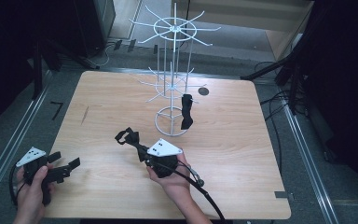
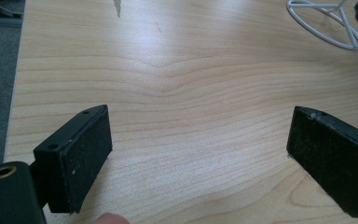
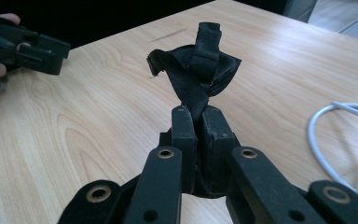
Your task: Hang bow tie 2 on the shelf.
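Black bow tie [image 3: 200,70] showing plain, unpatterned; second black bow tie [image 1: 186,112] hanging on white wire rack [image 1: 172,84]; table [image 1: 121,107] showing pale wood grain; grippers' jaws appearing black.

Two black fabric bow ties were counted: one [image 1: 127,137] at the frame's centre, one [image 1: 186,112] hanging right of centre. One white wire display rack [image 1: 173,70] stood at upper centre.

no readable text, labels, brands, numbers or signs anywhere
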`<state>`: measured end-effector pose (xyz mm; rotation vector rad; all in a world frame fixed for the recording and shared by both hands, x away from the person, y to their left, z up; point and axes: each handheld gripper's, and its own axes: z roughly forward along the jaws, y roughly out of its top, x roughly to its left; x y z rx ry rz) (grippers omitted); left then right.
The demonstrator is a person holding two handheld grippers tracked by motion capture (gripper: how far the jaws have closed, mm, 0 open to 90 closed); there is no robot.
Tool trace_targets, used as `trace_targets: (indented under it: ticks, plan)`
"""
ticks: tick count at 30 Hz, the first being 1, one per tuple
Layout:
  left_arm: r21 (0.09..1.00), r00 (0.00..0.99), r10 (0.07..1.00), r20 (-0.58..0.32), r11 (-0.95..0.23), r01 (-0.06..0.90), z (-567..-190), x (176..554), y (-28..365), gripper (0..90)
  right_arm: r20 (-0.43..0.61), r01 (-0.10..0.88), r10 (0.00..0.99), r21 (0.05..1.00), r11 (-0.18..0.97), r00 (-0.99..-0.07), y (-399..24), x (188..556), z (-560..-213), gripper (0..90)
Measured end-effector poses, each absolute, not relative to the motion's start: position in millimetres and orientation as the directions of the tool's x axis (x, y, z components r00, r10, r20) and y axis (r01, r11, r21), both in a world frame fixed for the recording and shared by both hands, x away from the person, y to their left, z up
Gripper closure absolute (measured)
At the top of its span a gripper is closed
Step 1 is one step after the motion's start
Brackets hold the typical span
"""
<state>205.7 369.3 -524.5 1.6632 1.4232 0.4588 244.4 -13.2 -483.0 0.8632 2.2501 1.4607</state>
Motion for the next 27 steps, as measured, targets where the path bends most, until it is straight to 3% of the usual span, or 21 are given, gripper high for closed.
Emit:
trace_targets:
  ticks: [27]
  plan:
    - [0.796, 0.277, 0.928, -0.25, 0.034, 0.605, -524.4, 205.6, 368.8, 7.1, 0.06, 0.284, 0.723, 0.939, 0.192, -0.688, -65.0, 244.4, -457.8, 86.4]
